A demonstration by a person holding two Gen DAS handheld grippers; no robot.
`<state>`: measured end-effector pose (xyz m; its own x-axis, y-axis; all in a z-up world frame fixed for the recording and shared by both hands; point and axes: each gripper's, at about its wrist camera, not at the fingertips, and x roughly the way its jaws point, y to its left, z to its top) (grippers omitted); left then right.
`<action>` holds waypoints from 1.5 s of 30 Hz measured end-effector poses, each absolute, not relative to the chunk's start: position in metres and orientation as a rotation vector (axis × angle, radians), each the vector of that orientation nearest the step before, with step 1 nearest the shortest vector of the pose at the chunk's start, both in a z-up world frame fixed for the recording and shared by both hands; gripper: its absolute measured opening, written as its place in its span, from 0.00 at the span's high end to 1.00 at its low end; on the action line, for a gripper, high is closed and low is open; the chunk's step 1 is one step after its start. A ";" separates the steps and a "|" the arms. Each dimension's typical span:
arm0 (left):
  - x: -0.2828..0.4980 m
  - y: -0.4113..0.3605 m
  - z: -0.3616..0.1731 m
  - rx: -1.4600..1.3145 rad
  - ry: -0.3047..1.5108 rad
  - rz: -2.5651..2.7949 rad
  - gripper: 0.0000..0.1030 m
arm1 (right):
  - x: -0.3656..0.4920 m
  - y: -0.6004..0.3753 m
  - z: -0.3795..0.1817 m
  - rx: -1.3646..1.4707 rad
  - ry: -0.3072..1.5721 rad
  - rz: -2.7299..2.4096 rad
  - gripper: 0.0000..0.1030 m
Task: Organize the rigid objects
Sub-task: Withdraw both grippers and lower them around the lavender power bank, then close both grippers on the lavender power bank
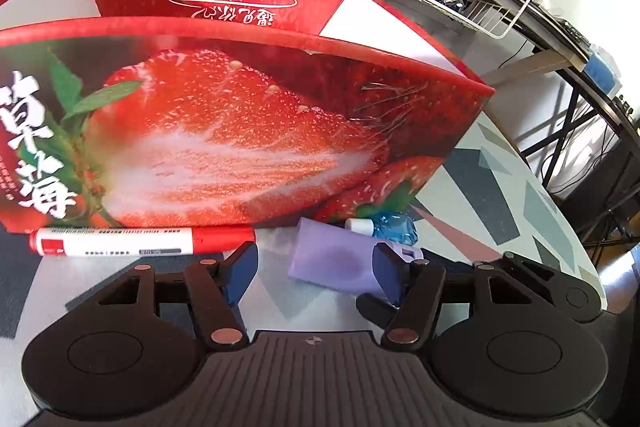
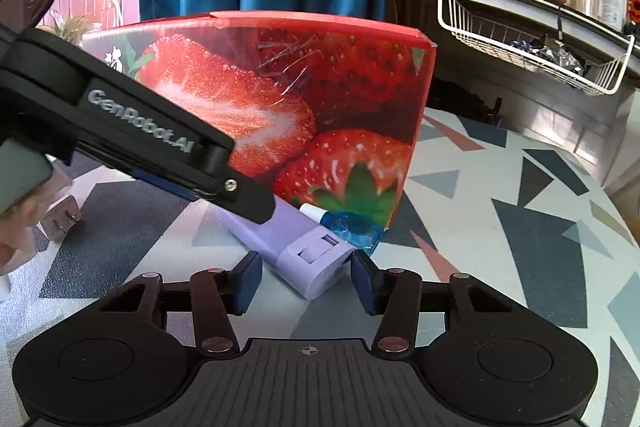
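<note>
left gripper (image 1: 316,267) apart | right gripper (image 2: 306,275) apart, straddling purple case (image 2: 304,247) | centre pads, then clamp; box (image 2: 340,99) at 12 o'clock

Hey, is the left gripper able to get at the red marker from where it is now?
Probably yes. The red marker lies uncovered on the table against the strawberry box, just ahead and left of the left gripper, whose jaws currently straddle the purple tube.

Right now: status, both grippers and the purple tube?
Left gripper open, straddling purple tube. Right gripper open at its cap end. Box, marker, blue bottle close behind.
</note>
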<state>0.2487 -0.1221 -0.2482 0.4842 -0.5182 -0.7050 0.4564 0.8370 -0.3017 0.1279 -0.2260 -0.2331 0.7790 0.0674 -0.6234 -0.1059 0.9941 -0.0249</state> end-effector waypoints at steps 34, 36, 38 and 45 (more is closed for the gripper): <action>0.208 -0.106 -0.249 -0.123 0.890 -0.502 0.42 | 0.122 -0.210 -0.234 -0.133 0.654 0.234 0.62; 0.205 -0.104 -0.247 -0.124 0.895 -0.507 0.42 | 0.121 -0.209 -0.233 -0.141 0.652 0.236 0.62; 0.203 -0.102 -0.246 -0.128 0.898 -0.511 0.42 | 0.119 -0.207 -0.231 -0.151 0.645 0.238 0.62; 0.195 -0.087 -0.231 -0.145 0.855 -0.535 0.42 | 0.113 -0.205 -0.220 -0.156 0.621 0.252 0.62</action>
